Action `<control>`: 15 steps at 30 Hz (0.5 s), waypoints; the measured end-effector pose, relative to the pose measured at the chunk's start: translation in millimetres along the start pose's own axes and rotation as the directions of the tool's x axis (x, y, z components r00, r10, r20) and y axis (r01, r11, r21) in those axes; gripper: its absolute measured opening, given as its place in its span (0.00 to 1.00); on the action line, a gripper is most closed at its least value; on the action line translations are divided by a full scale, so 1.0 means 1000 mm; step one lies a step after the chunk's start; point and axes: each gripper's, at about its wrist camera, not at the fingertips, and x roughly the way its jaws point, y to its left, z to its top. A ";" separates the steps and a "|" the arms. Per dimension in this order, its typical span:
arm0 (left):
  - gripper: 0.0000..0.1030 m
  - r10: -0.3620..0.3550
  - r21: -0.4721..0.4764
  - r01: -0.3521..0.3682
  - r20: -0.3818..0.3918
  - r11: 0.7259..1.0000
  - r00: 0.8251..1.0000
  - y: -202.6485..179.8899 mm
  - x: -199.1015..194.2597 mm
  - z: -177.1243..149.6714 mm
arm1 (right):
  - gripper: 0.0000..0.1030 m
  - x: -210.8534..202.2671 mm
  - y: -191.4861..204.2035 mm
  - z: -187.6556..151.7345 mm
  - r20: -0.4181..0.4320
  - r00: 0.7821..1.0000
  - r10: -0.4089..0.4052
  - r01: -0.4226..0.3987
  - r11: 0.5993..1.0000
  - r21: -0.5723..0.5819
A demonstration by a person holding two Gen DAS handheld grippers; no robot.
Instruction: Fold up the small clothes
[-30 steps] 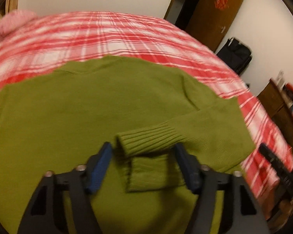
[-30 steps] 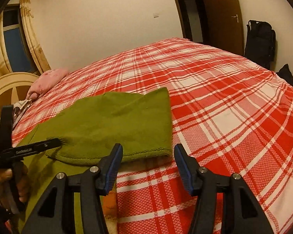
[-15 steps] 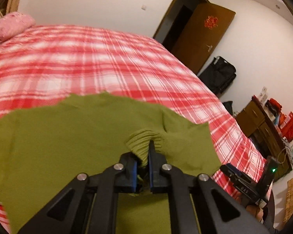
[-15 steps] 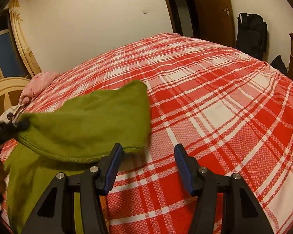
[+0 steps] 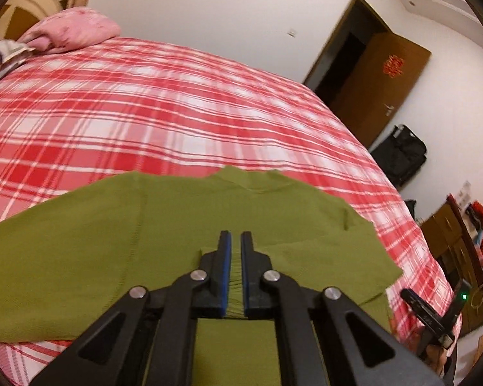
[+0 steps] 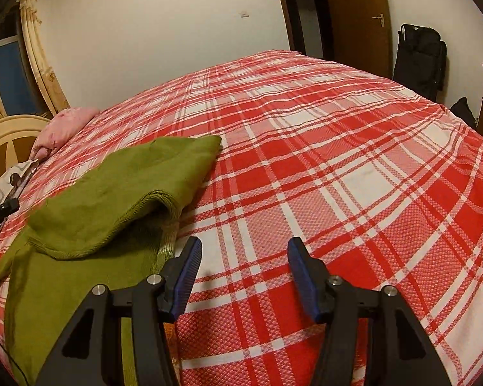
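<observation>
Left wrist cam: our left gripper [image 5: 235,241] is clamped on the ribbed cuff [image 5: 234,284] of the green sweater [image 5: 80,257], blue pads pinched w/ just a sliver of knit showing btwn them. The sweater lies spread on the red plaid bed [image 5: 164,112], neckline on the far side, one sleeve out to the left edge. Pink pillow [image 5: 74,32] sits at the head of the bed, brown door [image 5: 380,87] open in the bg, black bag [image 5: 399,154] by the wall. Our right gripper [image 5: 431,313] pokes in at the lower right w/ a green LED lit.

Right wrist cam: right gripper [image 6: 244,257] is spread wide, nothing btwn the pads, hovering over bare plaid just beside the sweater's edge. Sweater [image 6: 112,199] is bunched on the left w/ a lifted fold, hem curling up.
</observation>
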 end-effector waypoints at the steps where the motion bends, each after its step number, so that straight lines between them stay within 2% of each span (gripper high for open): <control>1: 0.04 -0.008 -0.016 0.008 -0.010 1.000 1.000 0.005 0.003 -0.003 | 0.55 0.001 0.000 0.000 -0.003 1.000 0.000 0.000 1.000 -0.001; 3: 0.04 -0.005 -0.009 0.005 -0.034 1.000 0.999 0.004 0.008 -0.010 | 0.55 0.003 0.001 -0.001 -0.012 1.000 -0.003 0.003 1.000 -0.005; 4: 0.08 0.009 -0.002 -0.009 -0.036 1.000 0.999 0.002 0.010 -0.014 | 0.55 0.004 0.001 -0.001 -0.018 1.000 -0.008 0.008 1.000 -0.009; 6: 0.28 0.000 -0.002 0.000 -0.066 1.000 0.998 -0.002 0.019 -0.020 | 0.55 0.005 0.002 -0.001 -0.020 1.000 -0.012 0.011 1.000 -0.013; 7: 0.52 0.001 -0.011 -0.002 -0.073 1.000 0.997 -0.002 0.022 -0.022 | 0.55 0.005 0.002 -0.002 -0.020 1.000 -0.013 0.013 1.000 -0.015; 8: 0.71 0.001 -0.020 -0.002 -0.065 1.000 0.998 -0.002 0.023 -0.025 | 0.55 0.005 0.002 -0.002 -0.019 1.000 -0.015 0.014 1.000 -0.017; 10: 0.75 -0.003 -0.018 0.002 -0.046 1.000 0.999 -0.008 0.029 -0.029 | 0.55 0.005 0.002 -0.002 -0.021 1.000 -0.017 0.017 1.000 -0.017; 12: 0.75 -0.013 0.000 0.013 -0.074 1.000 0.997 -0.014 0.041 -0.031 | 0.55 0.005 0.002 -0.002 -0.023 1.000 -0.018 0.017 1.000 -0.015; 15: 0.67 0.002 0.019 0.001 -0.131 1.000 0.991 -0.023 0.060 -0.038 | 0.55 0.007 0.003 -0.002 -0.029 0.999 -0.020 0.020 1.000 -0.015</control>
